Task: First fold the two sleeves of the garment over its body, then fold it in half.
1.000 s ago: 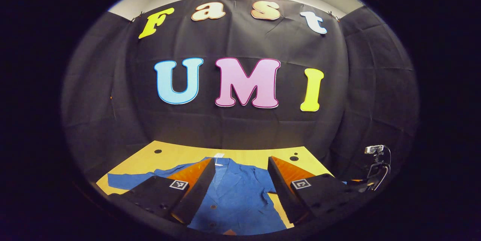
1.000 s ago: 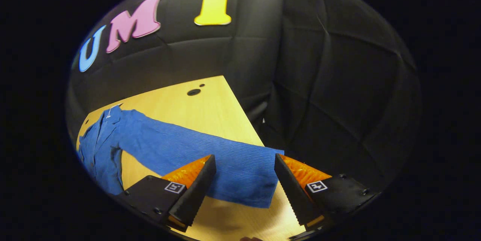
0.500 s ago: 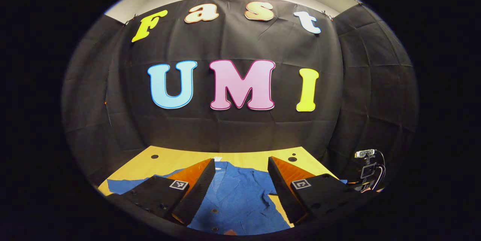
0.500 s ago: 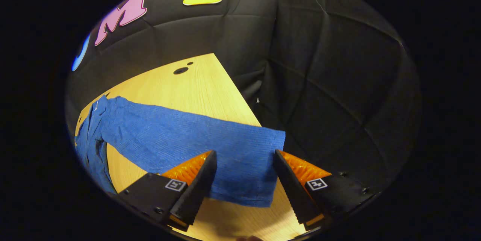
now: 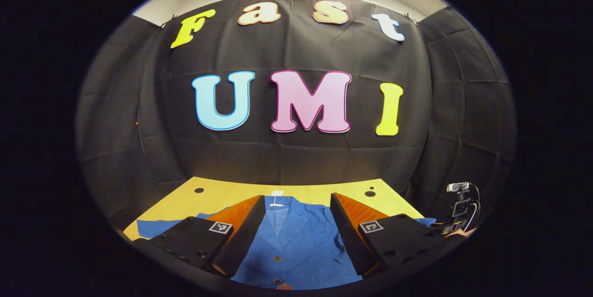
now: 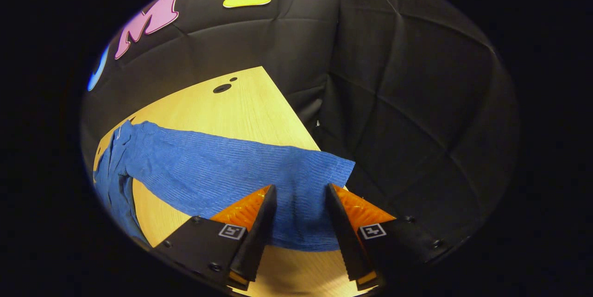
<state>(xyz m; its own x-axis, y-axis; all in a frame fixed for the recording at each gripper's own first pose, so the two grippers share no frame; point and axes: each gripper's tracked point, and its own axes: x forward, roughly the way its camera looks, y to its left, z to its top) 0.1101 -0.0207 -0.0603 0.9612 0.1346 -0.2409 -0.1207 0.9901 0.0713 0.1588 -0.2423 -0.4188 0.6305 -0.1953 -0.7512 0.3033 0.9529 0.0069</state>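
The right hand-held gripper [image 6: 299, 223], jaws parted and straddling the blue jacket's [image 5: 296, 246] sleeve cuff [image 6: 301, 195] on the tabletop [image 6: 241, 107], may pinch 1 layer only and slip, while the left hand-held gripper [image 5: 296, 236] hovers unclenched over the collar

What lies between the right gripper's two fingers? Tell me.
In the right gripper view, the cuff end of the blue garment's sleeve lies between the right gripper's fingers, on the wooden table. The jaws stand part closed, with a gap between them.
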